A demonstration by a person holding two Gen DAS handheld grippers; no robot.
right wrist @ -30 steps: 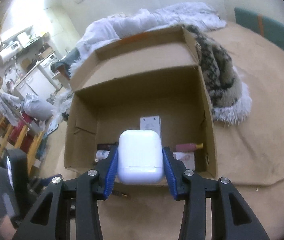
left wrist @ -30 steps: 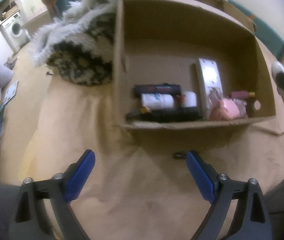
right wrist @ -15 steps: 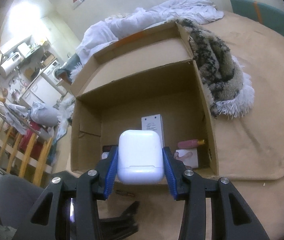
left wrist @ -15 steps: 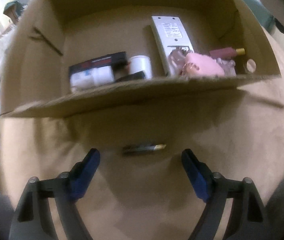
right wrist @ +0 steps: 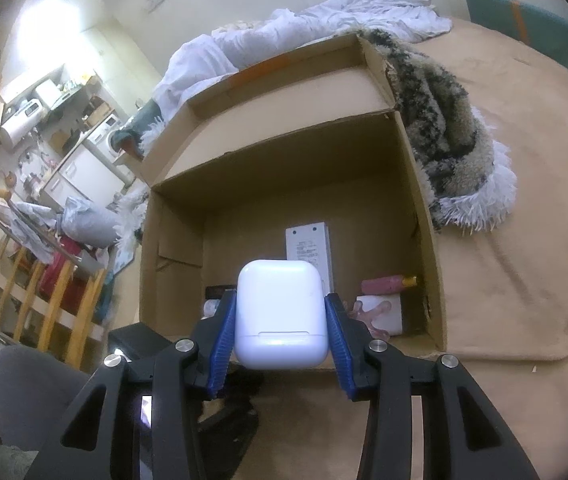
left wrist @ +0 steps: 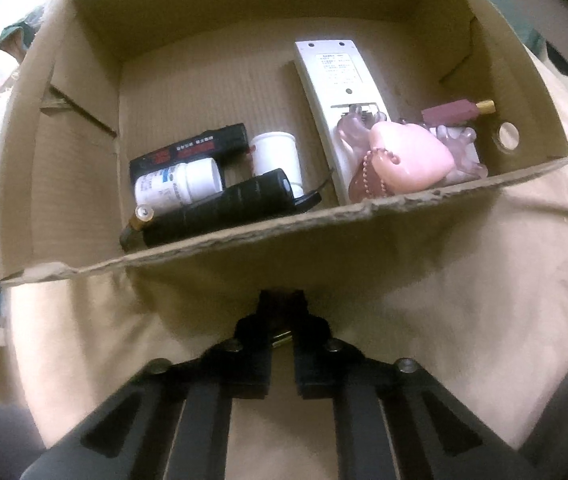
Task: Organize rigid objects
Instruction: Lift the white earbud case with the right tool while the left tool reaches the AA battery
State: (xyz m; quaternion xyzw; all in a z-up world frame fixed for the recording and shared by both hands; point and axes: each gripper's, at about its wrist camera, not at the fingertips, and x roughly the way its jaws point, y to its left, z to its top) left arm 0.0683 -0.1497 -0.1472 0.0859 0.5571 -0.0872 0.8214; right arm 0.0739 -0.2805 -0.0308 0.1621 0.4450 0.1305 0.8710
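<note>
**Beside the box, both grippers loaded**

On the tan bedcover (right wrist: pixel 504 300), the cardboard box (left wrist: pixel 84 184) is sitting open with a remote, bottles and a pink pouch already inside. Right gripper (right wrist: pixel 280 332) is holding a white earbud case (right wrist: pixel 280 316) between partly opened fingers, hovering at the near rim. Left gripper (left wrist: pixel 282 312) is pinching shut on a small dark gold-tipped object (left wrist: pixel 282 337) below the box wall; a second ago its fingers were standing wide above it. Lifting straight up before clearing the rim should be keeping the thin piece from slipping.

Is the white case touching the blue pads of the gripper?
Touching. The right wrist view shows the white case squeezed between both blue pads of the right gripper.
</note>
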